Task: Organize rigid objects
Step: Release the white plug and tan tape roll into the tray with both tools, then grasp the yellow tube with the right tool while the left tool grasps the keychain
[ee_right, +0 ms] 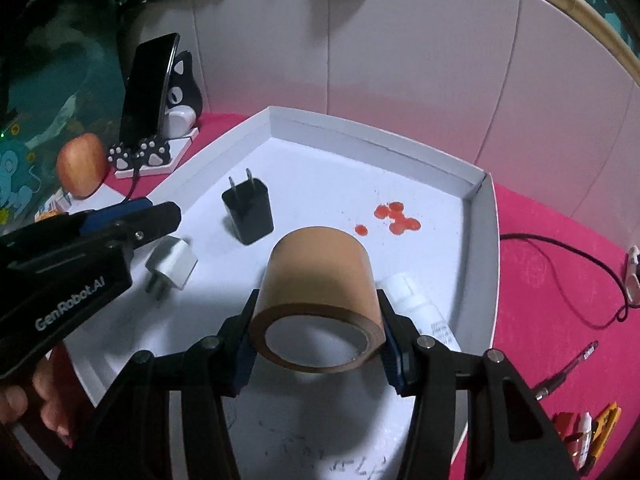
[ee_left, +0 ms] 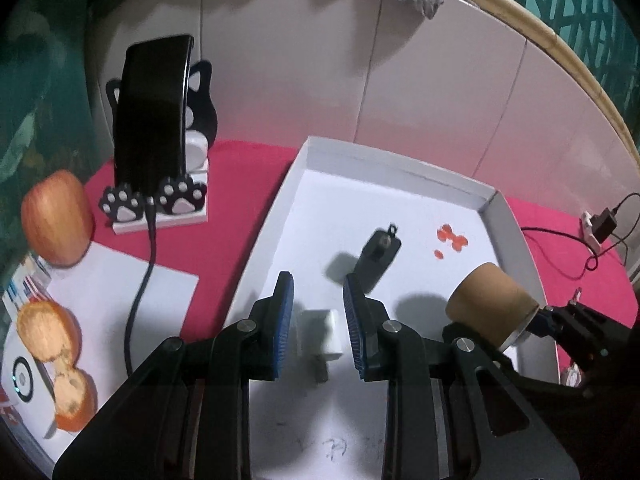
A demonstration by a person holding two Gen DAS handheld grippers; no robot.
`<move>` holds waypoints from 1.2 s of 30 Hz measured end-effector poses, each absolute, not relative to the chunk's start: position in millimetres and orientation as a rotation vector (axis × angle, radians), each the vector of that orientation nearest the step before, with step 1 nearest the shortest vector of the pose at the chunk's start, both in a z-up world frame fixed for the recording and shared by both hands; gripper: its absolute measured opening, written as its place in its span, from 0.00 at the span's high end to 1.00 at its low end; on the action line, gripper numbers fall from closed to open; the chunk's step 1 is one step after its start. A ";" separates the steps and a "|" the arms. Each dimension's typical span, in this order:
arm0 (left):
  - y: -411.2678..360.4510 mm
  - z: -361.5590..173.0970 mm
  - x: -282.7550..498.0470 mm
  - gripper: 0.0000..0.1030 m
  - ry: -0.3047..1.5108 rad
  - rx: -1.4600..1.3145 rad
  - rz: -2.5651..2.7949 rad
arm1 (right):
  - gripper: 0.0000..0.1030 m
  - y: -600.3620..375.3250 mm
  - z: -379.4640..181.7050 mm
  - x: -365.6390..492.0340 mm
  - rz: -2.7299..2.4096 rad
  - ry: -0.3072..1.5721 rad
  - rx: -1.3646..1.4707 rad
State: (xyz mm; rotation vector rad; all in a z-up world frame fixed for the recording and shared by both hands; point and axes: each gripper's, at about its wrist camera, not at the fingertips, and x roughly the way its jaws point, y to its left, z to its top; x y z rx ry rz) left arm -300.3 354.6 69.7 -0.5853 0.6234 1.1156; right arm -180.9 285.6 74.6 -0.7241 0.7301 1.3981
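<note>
Blue-padded jaws of the left gripper [ee_left: 318, 322] stand apart with the white charger [ee_left: 320, 336] lying between them, touching neither pad as far as the left wrist view shows. Its prongs point back toward the camera, so its long axis runs near to far, in line with the fingers; closing would likely catch its two flat sides.

Just beyond, slightly right, the black charger [ee_right: 249, 211] stands in the white tray [ee_right: 482, 216] with prongs up. The right gripper [ee_right: 318, 340] is clamped on the brown tape roll [ee_right: 320, 300], held off the tray floor, its open core facing the right wrist camera. A white tube [ee_right: 420, 308] lies beside it near the tray's right wall.

The left gripper is clearly nearer the white charger. Open floor lies far and centre, around the red spots [ee_right: 394, 218]. The tray's left wall is near, so sideways room there is tight.
</note>
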 end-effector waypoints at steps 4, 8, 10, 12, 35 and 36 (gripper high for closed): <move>359.4 71.8 -296.2 0.73 0.642 -0.588 1.125 | 0.49 289.0 72.1 -184.6 1.392 0.709 -0.737; 354.2 73.8 -298.9 0.16 0.617 -0.580 1.130 | 0.25 278.3 80.8 -188.4 1.390 0.627 -0.733; 347.5 78.0 -306.3 0.14 0.571 -0.571 1.148 | 0.17 270.4 88.1 -190.1 1.393 0.577 -0.721; 341.6 83.7 -316.1 0.02 0.524 -0.575 1.170 | 0.17 261.4 95.4 -190.8 1.400 0.548 -0.705; 229.4 131.7 -266.2 0.00 0.347 -0.464 0.890 | 0.00 124.3 137.8 -21.7 1.098 0.664 -0.253; 225.5 129.4 -258.7 0.00 0.359 -0.462 0.869 | 0.00 115.7 135.6 -7.5 1.061 0.676 -0.233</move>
